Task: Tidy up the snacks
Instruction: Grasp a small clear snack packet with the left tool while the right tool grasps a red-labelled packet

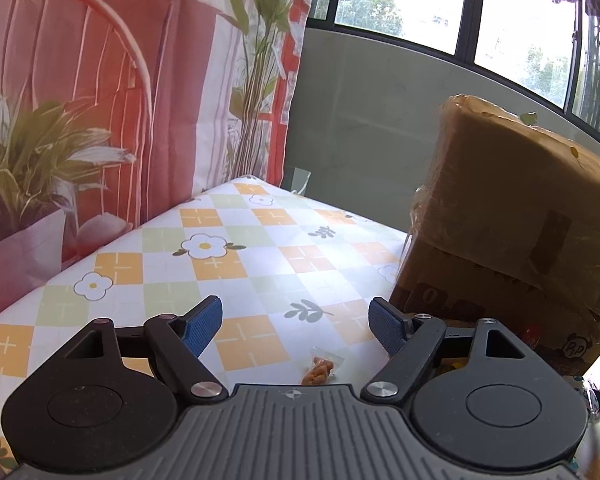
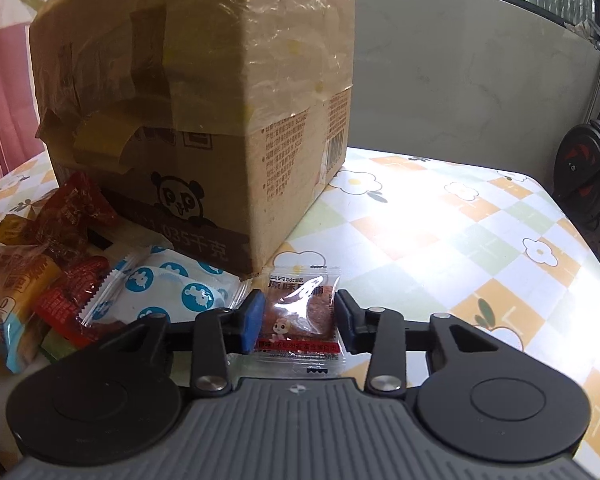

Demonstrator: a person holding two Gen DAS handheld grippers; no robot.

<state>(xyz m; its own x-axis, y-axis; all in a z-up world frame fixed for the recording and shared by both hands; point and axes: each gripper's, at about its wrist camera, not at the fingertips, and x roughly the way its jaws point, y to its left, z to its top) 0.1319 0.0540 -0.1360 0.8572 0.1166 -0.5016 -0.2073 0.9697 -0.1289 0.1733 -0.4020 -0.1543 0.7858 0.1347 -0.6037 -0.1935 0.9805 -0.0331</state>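
My desk wears a checked cloth with white flowers, filling mid frame. A curtain printed with plants and a lamp hangs at upper left. A window crosses the top, trees outside. At the right edge of my right view stands an exercise bike.

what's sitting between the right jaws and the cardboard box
A clear snack packet of reddish dried meat lies between the jaws of the right gripper, its far end almost reaching the corner of the cardboard box. Nothing else lies there. The right wrist view shows it.
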